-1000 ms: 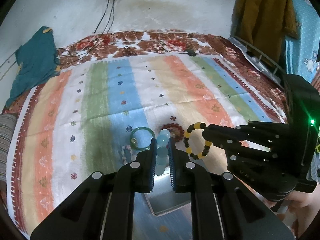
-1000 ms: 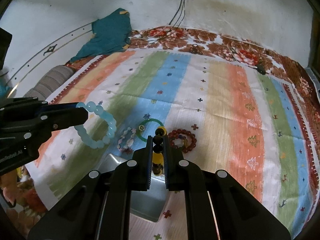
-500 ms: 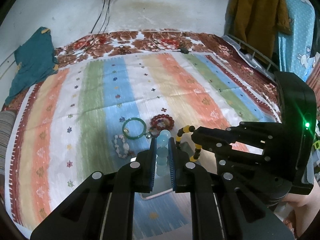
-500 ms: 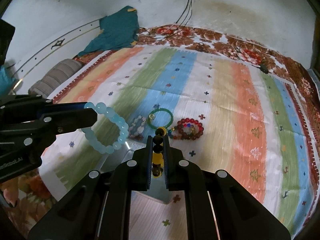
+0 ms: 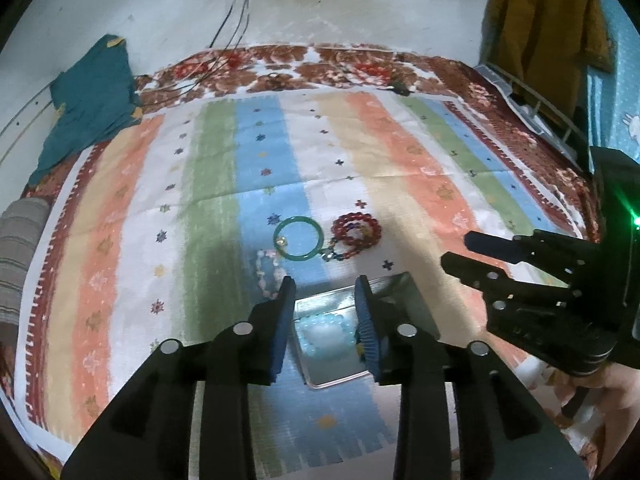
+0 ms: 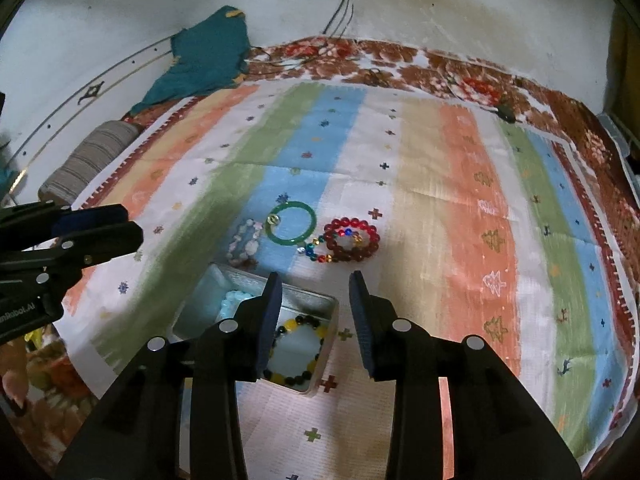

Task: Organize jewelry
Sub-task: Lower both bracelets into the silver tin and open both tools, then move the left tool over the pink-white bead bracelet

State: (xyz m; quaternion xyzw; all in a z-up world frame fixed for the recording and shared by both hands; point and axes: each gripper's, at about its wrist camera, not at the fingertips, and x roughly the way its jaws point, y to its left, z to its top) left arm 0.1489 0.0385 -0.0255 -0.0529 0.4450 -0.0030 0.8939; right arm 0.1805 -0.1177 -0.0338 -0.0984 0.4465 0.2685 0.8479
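Inside the tin (image 6: 324, 312), both bracelets now lie dropped; left gripper (image 5: 324, 300) and right gripper (image 6: 314, 296) fingers spreading, empty.

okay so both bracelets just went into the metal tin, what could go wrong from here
1. The left gripper and right gripper, jaws opening and empty, hang just over the tin; dropping lower could nudge it.
2. The green bangle, red bead bracelet and pale bracelet lie bunched together, so grabbing one may drag a neighbour.
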